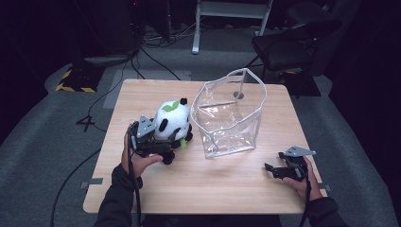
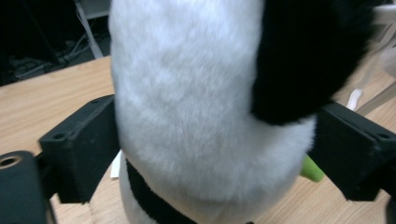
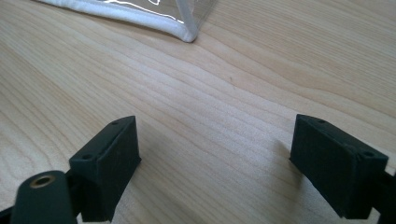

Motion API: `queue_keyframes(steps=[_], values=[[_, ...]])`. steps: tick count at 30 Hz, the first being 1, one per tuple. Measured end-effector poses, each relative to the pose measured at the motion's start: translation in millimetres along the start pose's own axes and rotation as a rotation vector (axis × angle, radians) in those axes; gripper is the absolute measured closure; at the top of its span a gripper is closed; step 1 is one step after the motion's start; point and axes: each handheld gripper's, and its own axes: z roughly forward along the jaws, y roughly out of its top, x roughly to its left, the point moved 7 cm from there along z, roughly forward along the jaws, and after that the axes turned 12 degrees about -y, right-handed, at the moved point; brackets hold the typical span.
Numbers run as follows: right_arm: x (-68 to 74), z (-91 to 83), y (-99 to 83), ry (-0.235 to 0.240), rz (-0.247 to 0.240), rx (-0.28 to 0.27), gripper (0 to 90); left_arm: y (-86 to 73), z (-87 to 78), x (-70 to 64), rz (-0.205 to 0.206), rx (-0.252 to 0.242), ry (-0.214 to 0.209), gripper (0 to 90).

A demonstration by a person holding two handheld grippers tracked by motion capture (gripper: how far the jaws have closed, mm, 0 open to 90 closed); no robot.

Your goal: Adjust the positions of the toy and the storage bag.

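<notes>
Left gripper [image 1: 153,142] has its fingers pressed on the panda [image 1: 172,120] — the bag [image 1: 231,113] stands just to its right; right gripper [image 1: 283,169] rests wide open, empty, on the counter [image 1: 227,189].

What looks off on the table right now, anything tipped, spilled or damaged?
Nothing stands out. The plush panda sits between the left gripper's fingers; the clear bag stands open beside it, unspilled. The right gripper rests open on the table.

light wooden table [image 1: 156,187], panda plush [image 1: 172,124] beside a clear plastic bag [image 1: 230,120] standing open on it
</notes>
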Motion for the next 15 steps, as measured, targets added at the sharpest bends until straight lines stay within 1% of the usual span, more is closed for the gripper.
queue_keyframes(steps=[1, 3, 6, 7, 10, 11, 15], values=[[0.0, 0.0, 0.0, 0.0, 0.0, 0.0, 15.3, -0.9, 2.3, 0.6, 0.004, 0.008, 0.006, 5.4], [0.0, 0.0, 0.0, 0.0, 0.0, 0.0, 15.4, -0.9, 5.2, 1.3, 0.01, 0.008, 0.0, 4.7], [0.0, 0.0, 0.0, 0.0, 0.0, 0.0, 15.4, -0.5, 7.7, 2.8, 0.036, 0.013, 0.0, 5.1], [0.0, 0.0, 0.0, 0.0, 0.0, 0.0, 15.4, 0.0, 8.4, 3.6, 0.034, 0.004, -0.002, 5.8], [0.0, 0.0, 0.0, 0.0, 0.0, 0.0, 15.4, 0.9, 9.7, 5.7, 0.029, -0.011, -0.002, 10.7], [0.0, 0.0, 0.0, 0.0, 0.0, 0.0, 15.3, 1.0, 10.0, 5.8, 0.029, -0.015, -0.005, 14.0], [0.0, 0.0, 0.0, 0.0, 0.0, 0.0, 15.4, 0.8, 10.0, 5.6, 0.042, -0.011, 0.004, 20.9]])
